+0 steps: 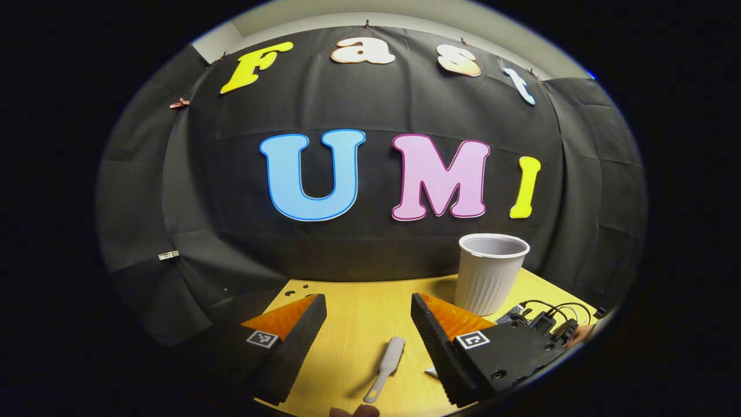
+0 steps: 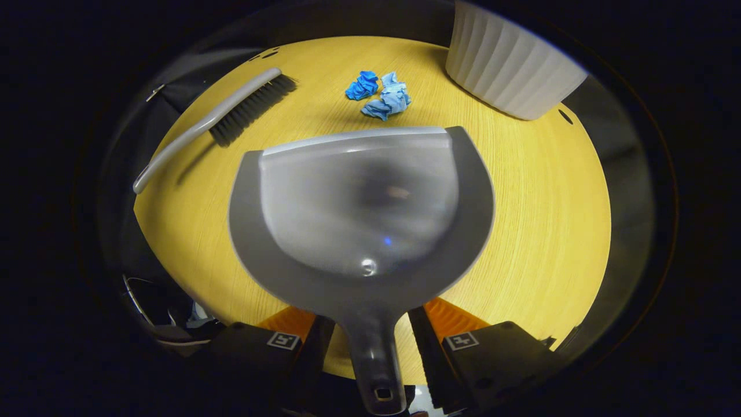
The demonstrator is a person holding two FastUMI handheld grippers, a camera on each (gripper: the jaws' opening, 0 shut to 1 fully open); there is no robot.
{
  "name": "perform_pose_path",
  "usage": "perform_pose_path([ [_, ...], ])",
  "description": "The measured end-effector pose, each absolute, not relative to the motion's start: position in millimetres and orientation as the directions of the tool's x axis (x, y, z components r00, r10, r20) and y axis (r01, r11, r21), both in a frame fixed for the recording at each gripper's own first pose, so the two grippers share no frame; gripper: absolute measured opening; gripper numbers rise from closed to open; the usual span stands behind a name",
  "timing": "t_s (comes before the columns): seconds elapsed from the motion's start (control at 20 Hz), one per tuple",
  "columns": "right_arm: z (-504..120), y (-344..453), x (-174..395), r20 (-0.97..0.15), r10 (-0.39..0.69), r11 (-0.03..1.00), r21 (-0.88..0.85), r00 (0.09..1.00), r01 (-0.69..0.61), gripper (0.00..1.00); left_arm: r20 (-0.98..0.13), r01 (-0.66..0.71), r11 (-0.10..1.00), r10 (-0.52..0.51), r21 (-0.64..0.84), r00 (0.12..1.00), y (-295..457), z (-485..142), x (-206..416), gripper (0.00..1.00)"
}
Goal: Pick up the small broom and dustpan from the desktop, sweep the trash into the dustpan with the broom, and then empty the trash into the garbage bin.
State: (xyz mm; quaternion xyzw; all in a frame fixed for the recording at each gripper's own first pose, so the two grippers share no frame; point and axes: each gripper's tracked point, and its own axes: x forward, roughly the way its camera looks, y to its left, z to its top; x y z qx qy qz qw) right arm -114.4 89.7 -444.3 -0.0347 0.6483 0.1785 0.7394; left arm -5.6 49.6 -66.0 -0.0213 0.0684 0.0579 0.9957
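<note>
Black cloth is backing the yellow wood bench (image 1: 359,324) in the left gripper view. I'm holding my left tool (image 1: 369,341) with its fingers spread wide, gripping nothing. Broom (image 1: 384,368), grey handle end showing, is lying on the bench between them, touching neither. White ribbed bin (image 1: 491,272) is standing upright, just beyond the right-side finger. Right gripper view: grey dustpan (image 2: 362,214) is lying in front of my right tool (image 2: 370,347), its handle sitting between the fingers; cannot tell if they're pressing it. Blue crumpled trash (image 2: 379,95) is lying just beyond the pan's lip. Broom is lying at far left, bin at top right.
</note>
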Motion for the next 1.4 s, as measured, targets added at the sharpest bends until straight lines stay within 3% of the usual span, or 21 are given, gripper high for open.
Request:
perform_pose_path([
  [0.15,-448,90,-113,-0.976,0.209,0.927,0.178,0.062,-0.329,0.63,-0.137,-0.110,0.993,0.105,-0.034,0.985,50,-70,-5,0.95],
  [0.2,-445,91,-112,-0.977,0.208,0.922,0.179,0.050,-0.345,0.45,-0.138,-0.099,0.994,0.093,-0.041,0.986,49,-73,-4,0.95],
  [0.25,-446,91,-111,-0.978,0.206,0.917,0.179,0.037,-0.357,0.36,-0.157,-0.085,0.995,0.076,-0.052,0.985,48,-81,-2,0.95],
  [0.3,-447,92,-110,-0.977,0.208,0.914,0.181,0.037,-0.364,0.34,-0.194,-0.077,0.995,0.064,-0.063,0.979,47,-93,1,0.95],
  [0.35,-446,92,-110,-0.976,0.216,0.908,0.186,0.037,-0.375,0.39,-0.239,-0.070,0.995,0.051,-0.073,0.970,47,-110,3,0.95],
  [0.45,-445,91,-110,-0.972,0.230,0.901,0.194,0.050,-0.389,0.34,-0.323,-0.054,0.994,0.020,-0.099,0.946,45,-138,6,0.95],
  [0.5,-445,91,-111,-0.968,0.242,0.893,0.199,0.058,-0.404,0.39,-0.355,-0.045,0.992,0.001,-0.114,0.935,42,-148,8,0.96],
  [0.7,-443,89,-114,-0.957,0.273,0.884,0.208,0.101,-0.419,0.37,-0.478,-0.015,0.988,-0.061,-0.154,0.876,33,-192,18,0.96],
  [0.75,-443,86,-116,-0.956,0.275,0.879,0.207,0.102,-0.428,0.41,-0.516,-0.004,0.988,-0.078,-0.156,0.853,30,-205,20,0.96],
  [0.9,-440,76,-121,-0.952,0.284,0.865,0.203,0.114,-0.458,0.36,-0.624,0.032,0.991,-0.107,-0.131,0.774,24,-240,24,0.96],
  [1.0,-438,71,-119,-0.949,0.290,0.866,0.207,0.121,-0.455,0.36,-0.672,0.075,0.991,-0.128,-0.109,0.730,17,-263,27,0.96],
  [1.05,-436,68,-118,-0.947,0.297,0.868,0.216,0.119,-0.447,0.41,-0.698,0.101,0.990,-0.140,-0.098,0.702,14,-273,30,0.96],
  [1.1,-435,67,-117,-0.945,0.304,0.869,0.224,0.119,-0.441,0.36,-0.719,0.124,0.989,-0.147,-0.084,0.679,10,-283,33,0.96],
  [1.25,-432,60,-110,-0.942,0.308,0.874,0.224,0.135,-0.431,0.36,-0.765,0.146,0.987,-0.150,-0.073,0.627,8,-319,45,0.92],
  [1.4,-432,56,-108,-0.939,0.313,0.878,0.229,0.142,-0.420,0.36,-0.833,0.165,0.984,-0.147,-0.068,0.533,6,-351,47,0.95],
])
